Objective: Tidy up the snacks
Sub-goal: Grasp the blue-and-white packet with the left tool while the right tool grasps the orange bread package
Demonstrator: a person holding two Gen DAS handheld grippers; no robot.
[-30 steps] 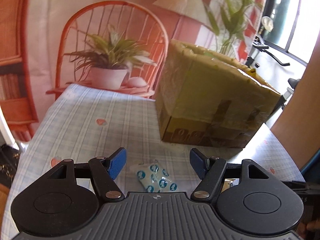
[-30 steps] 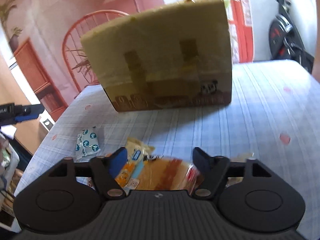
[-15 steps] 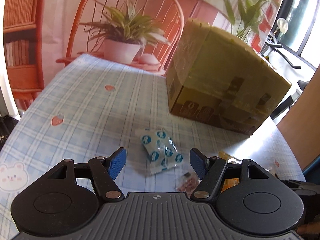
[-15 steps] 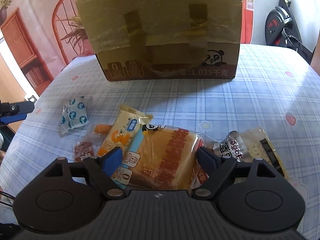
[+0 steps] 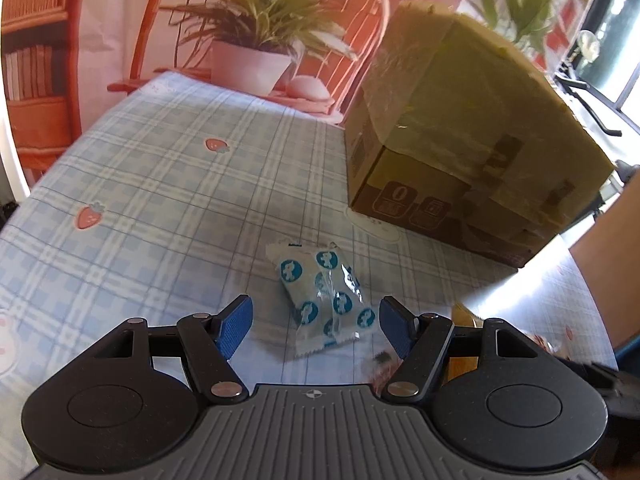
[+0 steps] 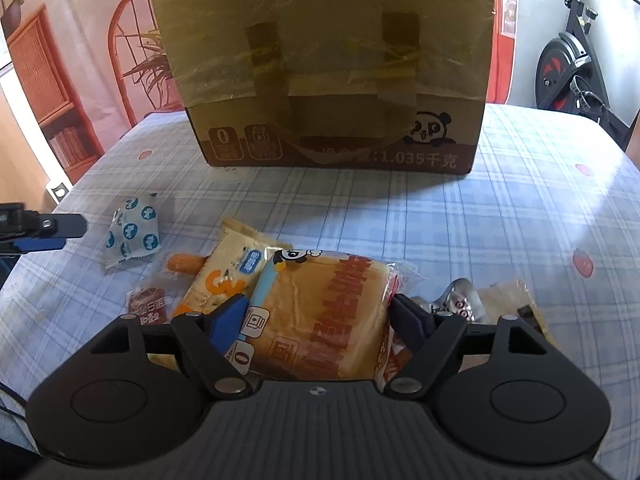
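Bread packet (image 6: pixel 320 316) flat on checked worktop (image 6: pixel 500 216), long axis running toward cardboard box (image 6: pixel 328 60). Right gripper (image 6: pixel 318 316) jaws, just been closing, straddle packet's sides; contact unclear. Left gripper (image 5: pixel 316 320) jaws wide, blue-spotted sachet (image 5: pixel 324 300) lying diagonally between, untouched.

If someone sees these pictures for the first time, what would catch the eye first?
Probably the big brown cardboard box patched with tape, standing at the far side of the blue checked tablecloth. Next, the large orange bread packet lies between the right gripper's fingers, while a small white packet with blue dots lies before the left gripper.
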